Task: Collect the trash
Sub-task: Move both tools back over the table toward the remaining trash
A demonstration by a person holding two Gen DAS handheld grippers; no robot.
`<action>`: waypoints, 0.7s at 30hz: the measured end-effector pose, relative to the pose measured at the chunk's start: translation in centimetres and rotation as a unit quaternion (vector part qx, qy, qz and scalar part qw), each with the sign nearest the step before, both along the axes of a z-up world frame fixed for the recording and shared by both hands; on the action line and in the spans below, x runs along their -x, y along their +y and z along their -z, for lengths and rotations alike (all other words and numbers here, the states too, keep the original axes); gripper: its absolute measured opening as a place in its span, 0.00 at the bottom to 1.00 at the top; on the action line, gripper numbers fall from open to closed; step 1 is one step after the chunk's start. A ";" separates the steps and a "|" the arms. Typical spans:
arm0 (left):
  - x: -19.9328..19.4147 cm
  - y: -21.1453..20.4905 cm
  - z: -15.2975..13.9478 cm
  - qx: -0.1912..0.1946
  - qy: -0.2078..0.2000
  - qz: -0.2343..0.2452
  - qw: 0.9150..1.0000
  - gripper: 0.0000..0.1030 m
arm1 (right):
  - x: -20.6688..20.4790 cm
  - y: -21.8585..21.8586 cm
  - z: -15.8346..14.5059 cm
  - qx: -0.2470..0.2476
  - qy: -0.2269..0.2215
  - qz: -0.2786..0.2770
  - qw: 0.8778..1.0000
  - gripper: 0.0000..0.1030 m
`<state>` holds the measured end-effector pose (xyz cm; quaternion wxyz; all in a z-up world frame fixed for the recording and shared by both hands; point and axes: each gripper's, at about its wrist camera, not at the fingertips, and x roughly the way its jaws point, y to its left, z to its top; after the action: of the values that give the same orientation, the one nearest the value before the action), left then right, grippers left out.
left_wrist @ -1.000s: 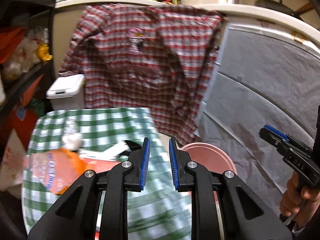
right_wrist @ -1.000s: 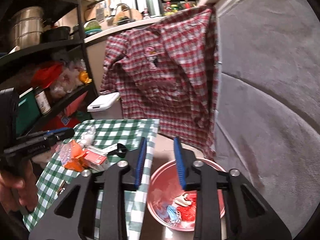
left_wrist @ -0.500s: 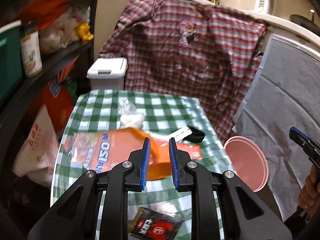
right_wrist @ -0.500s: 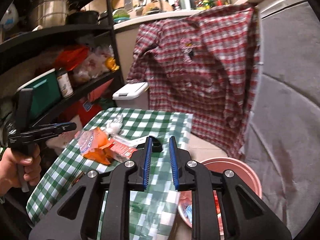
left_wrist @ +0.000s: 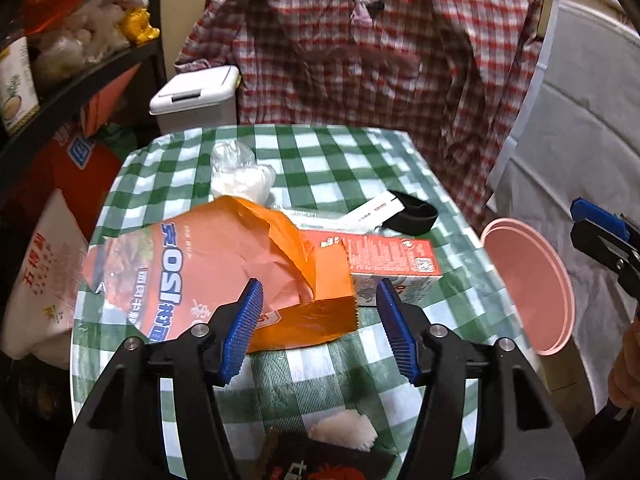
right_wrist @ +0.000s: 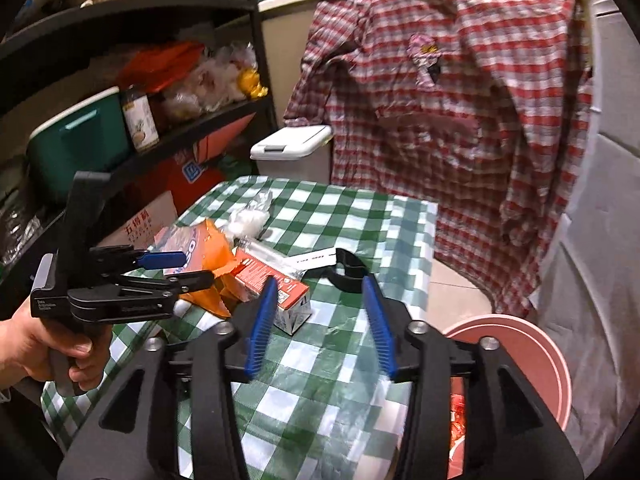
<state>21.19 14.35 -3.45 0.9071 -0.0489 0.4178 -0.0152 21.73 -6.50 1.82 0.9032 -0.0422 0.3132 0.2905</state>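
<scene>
1. Left gripper: jaws spread wide, nothing between them. It hangs over the near part of the table, its blue pads either side of the orange snack bag's near edge, not touching it as far as can be told.
2. Right gripper: jaws also spread, empty, above the green-checked cloth near the table's right edge.
3. Orange snack bag: crumpled, lying toward the table's left edge, its torn orange flap overlapping the red carton.
4. Red carton: on its side just right of the bag, near the table's middle.
5. Clear plastic bag with white contents: behind the orange bag, toward the far edge.
6. Black band with a white paper strip: toward the far right part of the table, behind the carton.
7. White crumpled wad and a dark wrapper: at the near edge, partly hidden under the left gripper.
8. Pink basin: off the table's right edge, lower down; red wrappers visible inside in the right wrist view.
9. White lidded bin beyond the far edge; plaid shirt hanging behind.
</scene>
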 end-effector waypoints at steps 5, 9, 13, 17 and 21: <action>-0.8 -0.3 1.5 -0.017 0.018 0.005 1.000 0.57 | -1.6 2.1 2.1 0.025 0.011 -0.028 0.999 0.55; -0.8 0.7 2.0 -0.019 0.032 0.003 0.999 0.35 | -2.5 3.7 3.9 0.043 0.024 -0.053 0.997 0.59; -0.3 2.3 1.8 -0.008 0.039 -0.012 0.999 0.28 | -3.8 5.7 5.3 0.061 0.027 -0.080 0.995 0.64; 0.4 3.4 1.7 -0.006 0.039 -0.013 0.999 0.26 | -5.3 7.2 7.0 0.075 0.043 -0.094 0.992 0.64; 0.8 4.3 1.3 -0.004 0.036 -0.017 0.999 0.26 | -6.2 7.8 7.9 0.080 0.056 -0.105 0.990 0.65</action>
<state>20.37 18.63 -4.78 0.8916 -0.0525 0.4498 0.0036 27.89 1.31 -6.09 0.8426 -0.1309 0.3789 0.3597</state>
